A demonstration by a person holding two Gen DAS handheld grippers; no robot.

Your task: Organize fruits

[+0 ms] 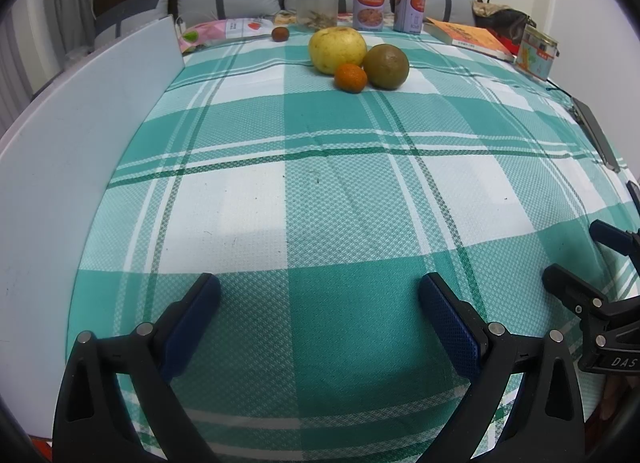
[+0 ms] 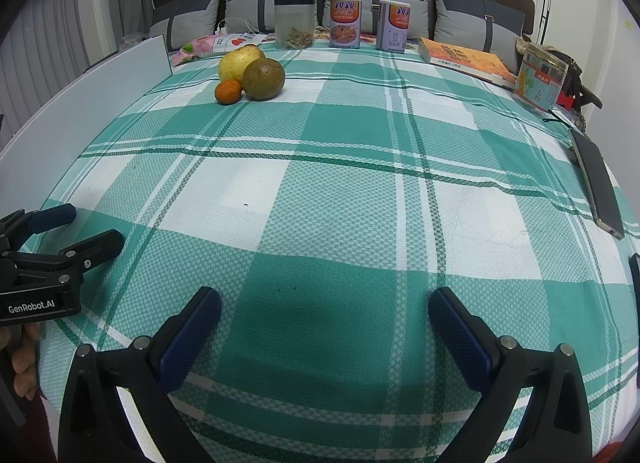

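A large yellow fruit [image 1: 337, 50], a green-brown round fruit [image 1: 386, 66] and a small orange [image 1: 351, 77] sit clustered at the far side of the green plaid tablecloth. A small dark brown fruit [image 1: 279, 33] lies apart, further back left. The cluster also shows in the right wrist view: yellow fruit [image 2: 238, 62], green-brown fruit [image 2: 263, 78], orange [image 2: 228, 92]. My left gripper [image 1: 319, 297] is open and empty near the front edge. My right gripper [image 2: 325, 309] is open and empty beside it; it also shows in the left wrist view [image 1: 576, 259].
A white board [image 1: 80, 135] stands along the left edge. At the back stand a clear jar [image 1: 317, 3], two cans [image 1: 370, 4], a book [image 1: 470, 38] and a tin [image 1: 536, 53]. A phone [image 2: 598, 187] lies at the right edge. Cushions line the back.
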